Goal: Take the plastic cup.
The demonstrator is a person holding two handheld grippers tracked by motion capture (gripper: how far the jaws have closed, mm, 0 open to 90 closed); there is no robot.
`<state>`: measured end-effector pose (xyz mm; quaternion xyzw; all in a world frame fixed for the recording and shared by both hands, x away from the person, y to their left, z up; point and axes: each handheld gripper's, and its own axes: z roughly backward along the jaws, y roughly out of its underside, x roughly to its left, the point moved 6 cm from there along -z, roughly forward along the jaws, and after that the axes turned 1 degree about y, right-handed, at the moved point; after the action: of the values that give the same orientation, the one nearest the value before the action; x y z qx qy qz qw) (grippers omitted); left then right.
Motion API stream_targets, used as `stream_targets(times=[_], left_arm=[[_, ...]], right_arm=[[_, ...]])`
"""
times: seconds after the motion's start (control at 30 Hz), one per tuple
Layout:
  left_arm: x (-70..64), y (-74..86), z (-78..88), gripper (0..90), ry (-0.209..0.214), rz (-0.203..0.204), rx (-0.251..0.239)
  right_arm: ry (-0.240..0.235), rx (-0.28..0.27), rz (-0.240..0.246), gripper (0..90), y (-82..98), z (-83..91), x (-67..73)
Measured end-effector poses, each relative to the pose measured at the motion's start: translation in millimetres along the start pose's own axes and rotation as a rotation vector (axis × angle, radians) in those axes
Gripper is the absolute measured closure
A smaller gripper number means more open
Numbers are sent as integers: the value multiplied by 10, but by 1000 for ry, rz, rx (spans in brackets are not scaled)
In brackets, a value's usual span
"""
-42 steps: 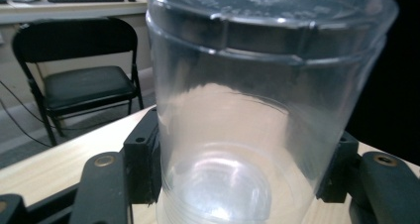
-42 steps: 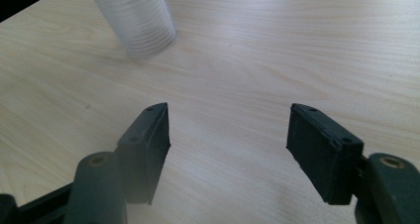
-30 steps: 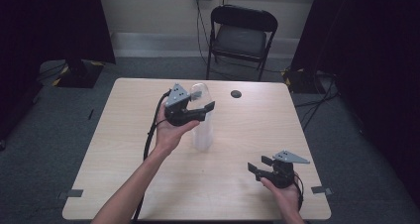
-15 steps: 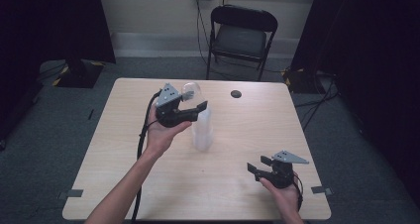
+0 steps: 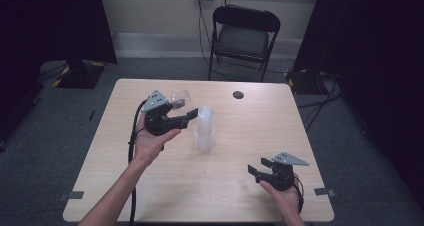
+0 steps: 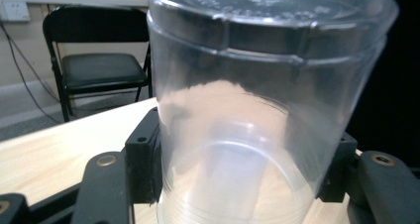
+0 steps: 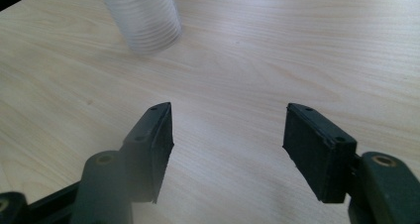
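My left gripper is held above the wooden table, shut on a clear plastic cup, just left of a stack of clear cups. In the left gripper view the cup stands base-up with both pads pressed against its sides. My right gripper rests low near the table's front right, open. Its jaws have just been closing a little, with nothing between them. In the right gripper view, bare wood lies between the tips of the right gripper, and the cup stack stands farther off.
A small dark round object lies near the table's far edge. A black folding chair stands behind the table. The left gripper's cable runs along the forearm to the front edge.
My left gripper has moved left with the clear cup, away from the top of the stack. The right hand has stayed in place.
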<state>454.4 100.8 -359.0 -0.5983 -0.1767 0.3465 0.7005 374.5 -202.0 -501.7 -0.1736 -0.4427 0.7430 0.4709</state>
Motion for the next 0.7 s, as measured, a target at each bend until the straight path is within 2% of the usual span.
stream_targets(times=[0.07,0.2,0.23,0.27,0.4,0.43,0.5,0.67,0.7], left_arm=[[24,29,32,370,1,25,6],[44,116,78,370,-1,25,49],[45,161,102,362,-5,29,78],[45,161,102,361,-5,29,78],[39,262,164,357,1,71,105],[26,308,194,361,16,90,110],[9,355,214,363,18,97,120],[-71,430,250,354,15,87,147],[-152,459,278,354,30,61,159]], right_arm=[[3,2,10,369,0,-7,21],[5,3,31,377,-11,-9,74],[1,0,39,381,-19,-7,96],[1,0,39,381,-19,-7,96],[-3,-9,54,400,-37,11,141],[-11,-13,51,402,-45,14,177],[-29,-1,41,401,-43,9,211],[-45,16,61,392,-38,-12,276],[-53,16,72,377,-48,-22,308]])
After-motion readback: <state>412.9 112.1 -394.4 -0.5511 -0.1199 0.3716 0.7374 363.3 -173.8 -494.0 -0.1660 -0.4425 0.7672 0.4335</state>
